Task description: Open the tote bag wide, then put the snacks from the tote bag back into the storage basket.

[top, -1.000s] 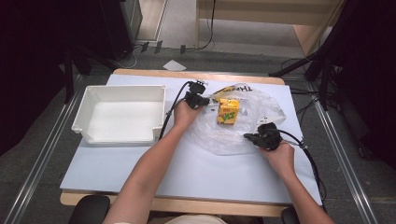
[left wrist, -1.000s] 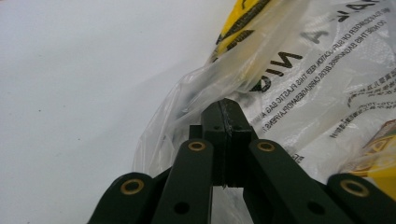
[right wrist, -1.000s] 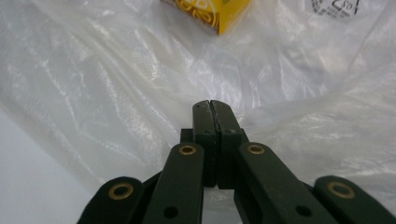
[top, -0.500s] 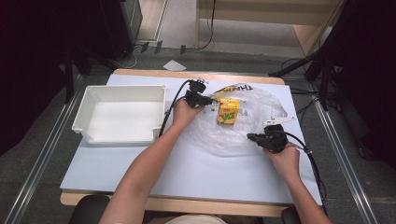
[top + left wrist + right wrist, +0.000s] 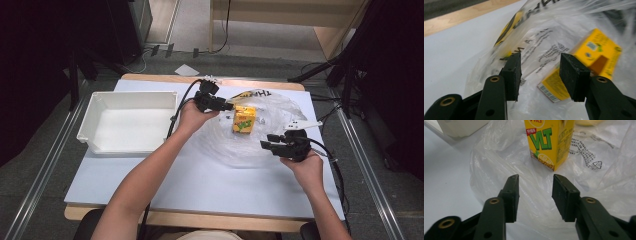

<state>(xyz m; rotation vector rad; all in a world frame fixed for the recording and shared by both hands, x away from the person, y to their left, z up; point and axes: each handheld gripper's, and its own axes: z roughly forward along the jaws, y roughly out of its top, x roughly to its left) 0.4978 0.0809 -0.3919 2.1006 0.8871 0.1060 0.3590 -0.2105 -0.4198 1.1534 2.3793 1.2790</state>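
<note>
A yellow drink carton [image 5: 244, 119] with green lettering stands upright on a crumpled clear plastic bag [image 5: 250, 142] at the middle right of the table. Whether plastic covers it I cannot tell. My left gripper [image 5: 227, 106] is open just left of the carton at the bag's far edge. Its own view shows the carton [image 5: 586, 57] and the printed bag [image 5: 541, 47] beyond the open left gripper [image 5: 540, 75]. My right gripper [image 5: 263, 145] is open at the bag's near right side, pointing left. In its view the carton [image 5: 549, 142] stands ahead of the right gripper [image 5: 535, 197], over the bag [image 5: 499, 162].
An empty white tray [image 5: 127, 100] sits on the left of the white table top [image 5: 200, 185], and its corner [image 5: 461, 126] appears in the right gripper view. A wooden table edge [image 5: 461, 17] lies behind the bag. Cables trail from both grippers.
My right gripper has shifted only slightly beside the bag. The left gripper, the carton and the bag stay where they were.
</note>
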